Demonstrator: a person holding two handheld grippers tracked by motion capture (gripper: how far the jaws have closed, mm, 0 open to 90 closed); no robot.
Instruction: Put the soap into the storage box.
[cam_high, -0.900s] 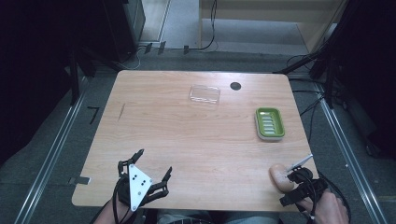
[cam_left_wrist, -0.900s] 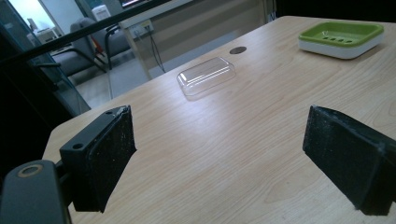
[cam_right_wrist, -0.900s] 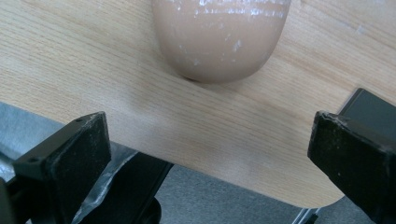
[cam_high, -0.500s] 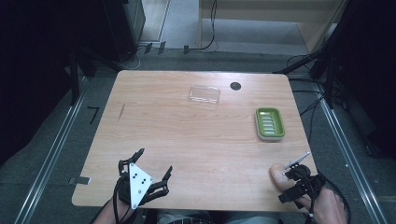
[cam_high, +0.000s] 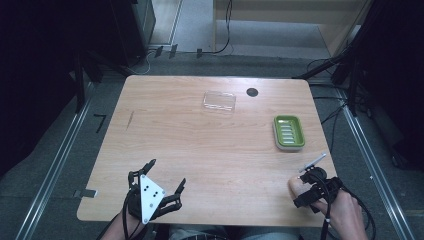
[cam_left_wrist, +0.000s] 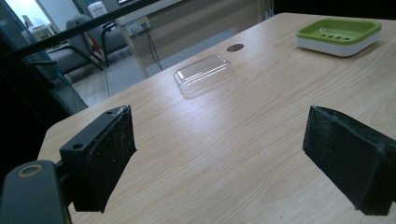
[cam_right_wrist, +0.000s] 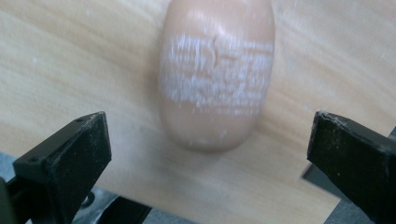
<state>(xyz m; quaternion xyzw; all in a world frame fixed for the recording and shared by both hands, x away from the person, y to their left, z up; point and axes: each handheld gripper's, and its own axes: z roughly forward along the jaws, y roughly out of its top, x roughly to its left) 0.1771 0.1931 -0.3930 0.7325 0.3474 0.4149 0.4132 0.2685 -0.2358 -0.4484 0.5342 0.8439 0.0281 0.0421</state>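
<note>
A peach bar of soap (cam_right_wrist: 215, 74) with a scuffed white patch lies near the table's front right edge (cam_high: 295, 186). My right gripper (cam_right_wrist: 210, 154) hovers over it, jaws wide open on either side of its near end, pads not touching it; it is also in the high view (cam_high: 304, 191). My left gripper (cam_high: 166, 172) rests near the front left edge, open and empty (cam_left_wrist: 219, 158). A green soap dish (cam_high: 289, 131) sits on the right of the table (cam_left_wrist: 338, 35). A clear plastic lid (cam_high: 219, 101) lies at the far middle (cam_left_wrist: 203, 73).
A black round grommet (cam_high: 252, 92) is set in the wooden tabletop (cam_high: 200, 145) beyond the lid. Cables trail on the floor behind and to the right of the table. Dark frames stand at both sides.
The right gripper has shifted slightly left and forward over the soap. The left gripper, dish and lid have not moved.
</note>
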